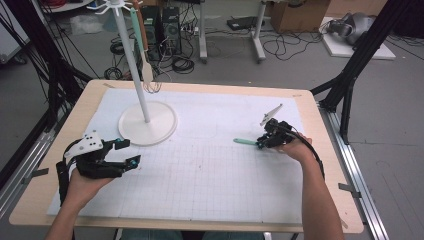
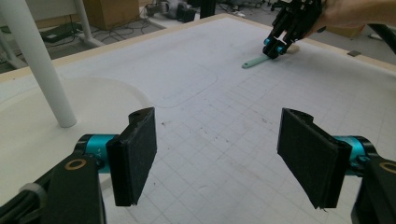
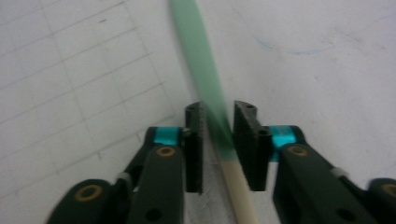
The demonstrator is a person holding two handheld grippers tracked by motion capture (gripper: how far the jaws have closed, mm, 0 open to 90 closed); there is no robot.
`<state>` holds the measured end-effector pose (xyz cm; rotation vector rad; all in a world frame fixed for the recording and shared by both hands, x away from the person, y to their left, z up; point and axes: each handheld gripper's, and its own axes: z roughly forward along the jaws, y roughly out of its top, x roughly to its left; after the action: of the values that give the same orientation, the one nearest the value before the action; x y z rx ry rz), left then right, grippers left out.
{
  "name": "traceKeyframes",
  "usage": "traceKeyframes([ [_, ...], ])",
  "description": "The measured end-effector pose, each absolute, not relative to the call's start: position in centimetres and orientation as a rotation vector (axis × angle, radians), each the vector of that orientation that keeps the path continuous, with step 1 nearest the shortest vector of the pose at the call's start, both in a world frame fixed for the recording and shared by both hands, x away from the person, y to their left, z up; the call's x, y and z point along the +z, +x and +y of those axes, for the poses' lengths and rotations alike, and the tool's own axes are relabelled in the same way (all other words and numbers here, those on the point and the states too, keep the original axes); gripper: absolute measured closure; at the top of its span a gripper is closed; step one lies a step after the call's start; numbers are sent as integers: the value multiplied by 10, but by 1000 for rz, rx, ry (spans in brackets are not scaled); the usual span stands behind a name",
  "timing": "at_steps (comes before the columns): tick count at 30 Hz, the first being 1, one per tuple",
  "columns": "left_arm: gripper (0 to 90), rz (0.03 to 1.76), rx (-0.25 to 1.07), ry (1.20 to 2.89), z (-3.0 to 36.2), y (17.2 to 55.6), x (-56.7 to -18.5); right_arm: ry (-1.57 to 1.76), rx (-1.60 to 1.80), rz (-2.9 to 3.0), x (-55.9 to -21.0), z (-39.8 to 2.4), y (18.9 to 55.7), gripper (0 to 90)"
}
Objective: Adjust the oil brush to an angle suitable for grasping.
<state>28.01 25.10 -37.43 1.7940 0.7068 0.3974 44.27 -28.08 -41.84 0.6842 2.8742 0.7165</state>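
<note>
A slim utensil with a mint-green handle (image 1: 244, 141) and a cream-coloured far part lies on the white grid mat (image 1: 200, 170), right of centre. My right gripper (image 1: 260, 143) is down at the mat with the utensil's handle (image 3: 194, 51) running between its two pads, which close in against it on both sides. From the left gripper view, the right gripper (image 2: 275, 49) sits far off on that utensil (image 2: 254, 60). My left gripper (image 1: 131, 152) hovers over the mat's left side, jaws wide apart and empty (image 2: 219, 158).
A white stand (image 1: 147, 122) with a round base and tall pole rises at the mat's back left, with other utensils (image 1: 142, 40) hanging from its top hooks. The base (image 2: 56, 116) lies close to my left gripper. Wooden table edges (image 1: 200, 86) frame the mat.
</note>
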Motion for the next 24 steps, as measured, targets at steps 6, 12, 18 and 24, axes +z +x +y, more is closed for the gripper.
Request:
traceKeyframes([
  [6,288,707,399,1793,252,280,-374,680,705,2877,-418,-279,441,757],
  [12,288,701,397,1789,250,280,-373,682,664,2870,-418,-275,439,772],
  [18,288,699,397,1797,250,280,-373,678,668,2868,-417,-275,438,805],
  [24,288,700,401,1788,252,281,-372,703,674,2872,-415,-274,437,809],
])
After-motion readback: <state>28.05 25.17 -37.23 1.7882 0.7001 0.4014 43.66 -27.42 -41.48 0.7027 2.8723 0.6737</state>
